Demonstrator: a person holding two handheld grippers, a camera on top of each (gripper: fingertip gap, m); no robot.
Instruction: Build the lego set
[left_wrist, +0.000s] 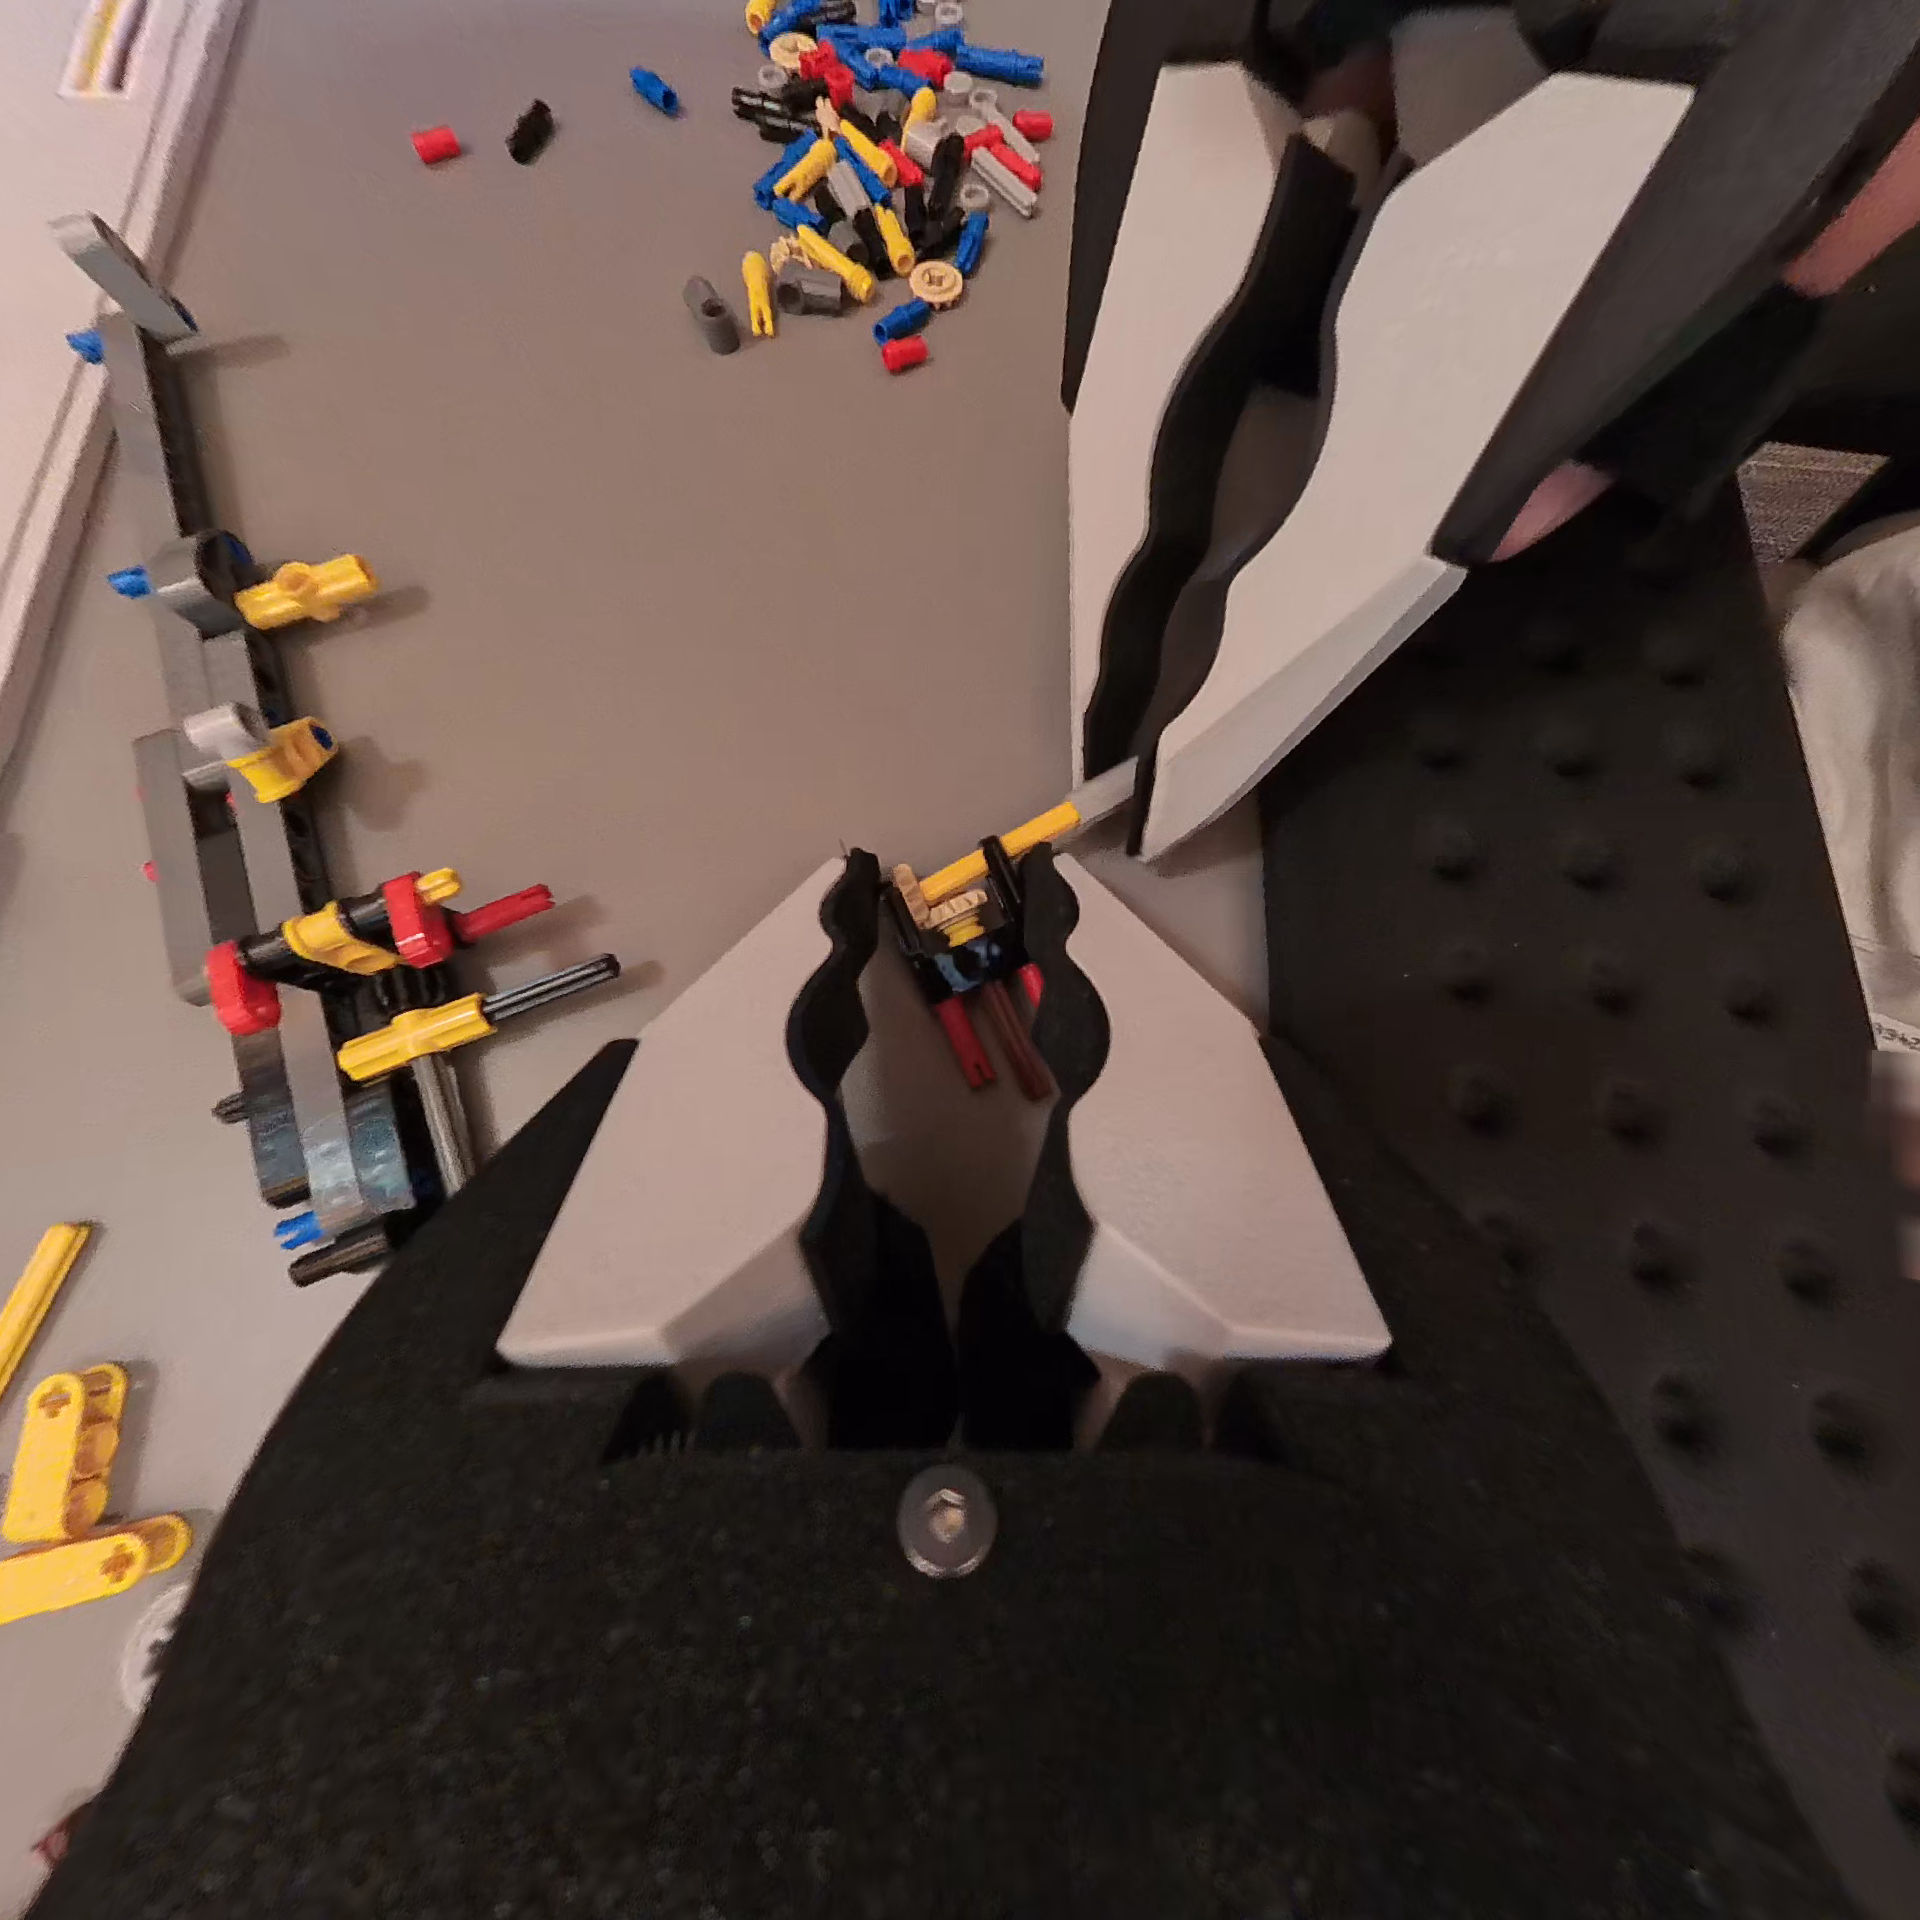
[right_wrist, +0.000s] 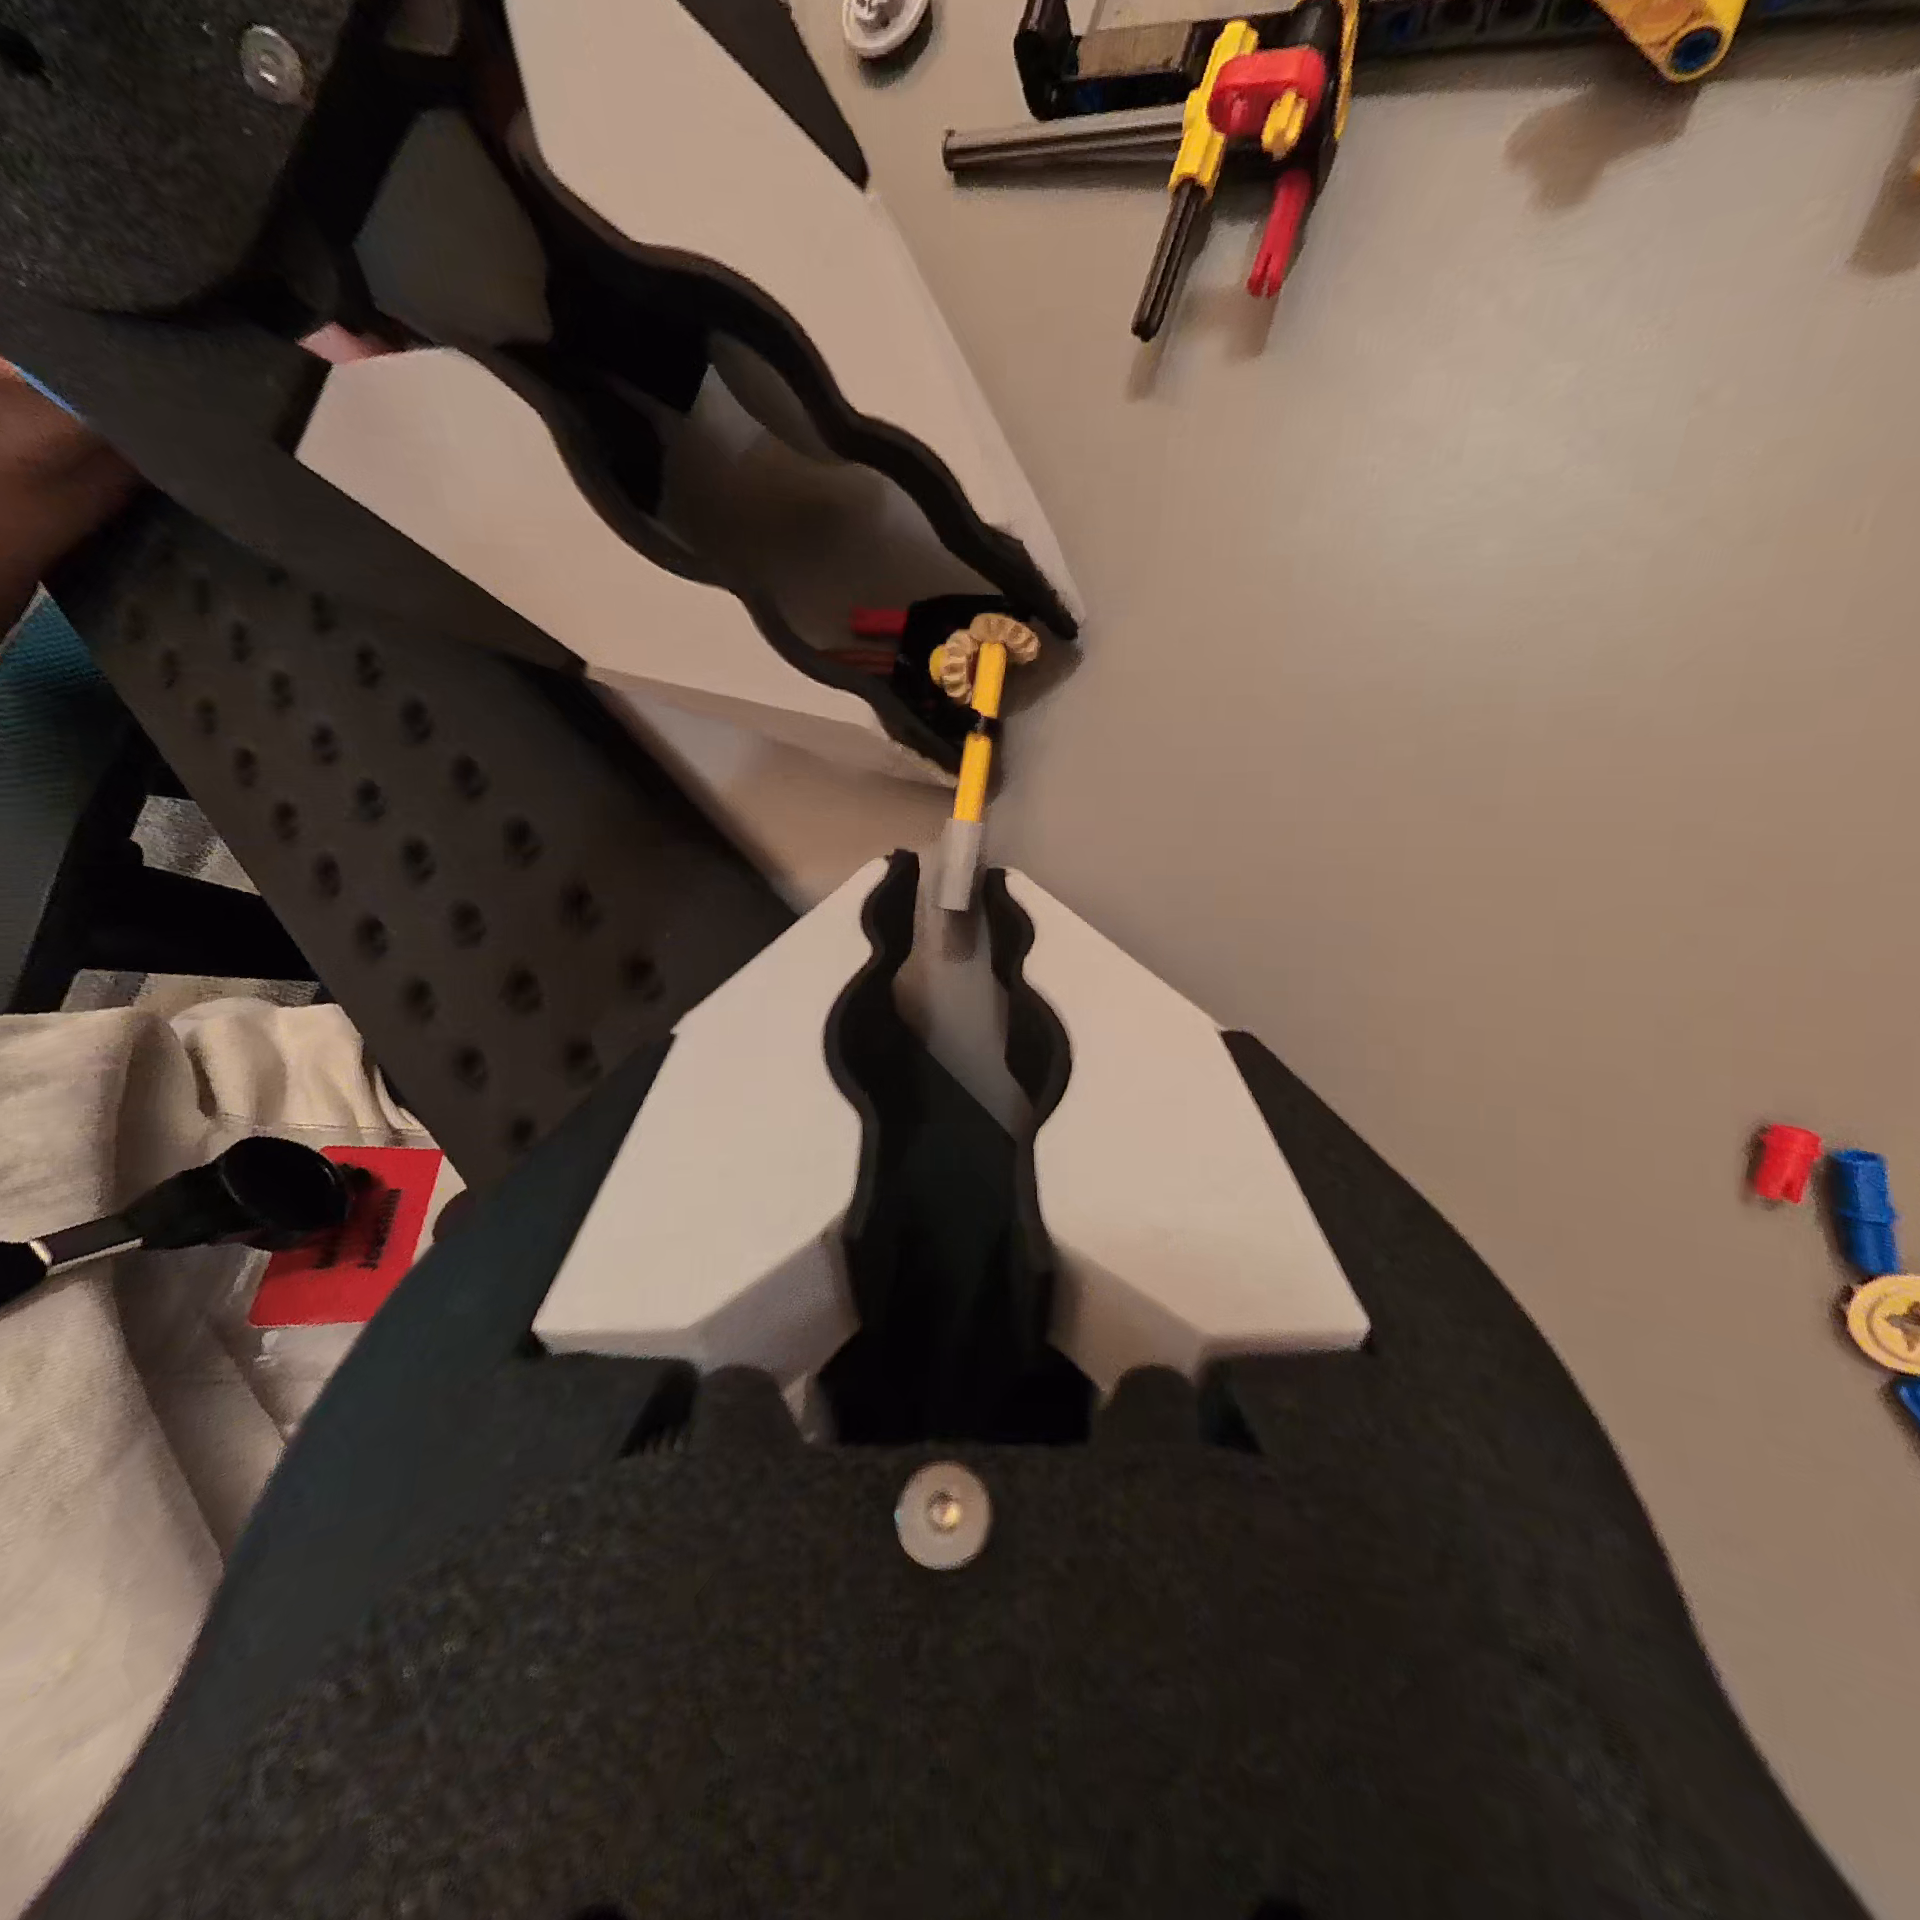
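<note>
My left gripper (left_wrist: 951, 883) is shut on a small black gear sub-assembly (left_wrist: 971, 951) with tan gears and red and brown pins. A yellow axle (left_wrist: 1023, 844) sticks out of it toward my right gripper (left_wrist: 1132, 821), which enters from the upper right. In the right wrist view my right gripper (right_wrist: 951, 878) is shut on a grey sleeve (right_wrist: 958, 868) at the end of the yellow axle (right_wrist: 980, 764). The left gripper (right_wrist: 997, 665) there holds the sub-assembly (right_wrist: 971, 655) just ahead.
A long grey and black partial build (left_wrist: 260, 852) with yellow and red connectors lies at the left. A pile of loose pins and connectors (left_wrist: 883, 156) lies at the top. Yellow beams (left_wrist: 73, 1486) lie at lower left. A black perforated board (left_wrist: 1610, 1039) is on the right. My two grippers' fingertips are within a few centimetres of each other.
</note>
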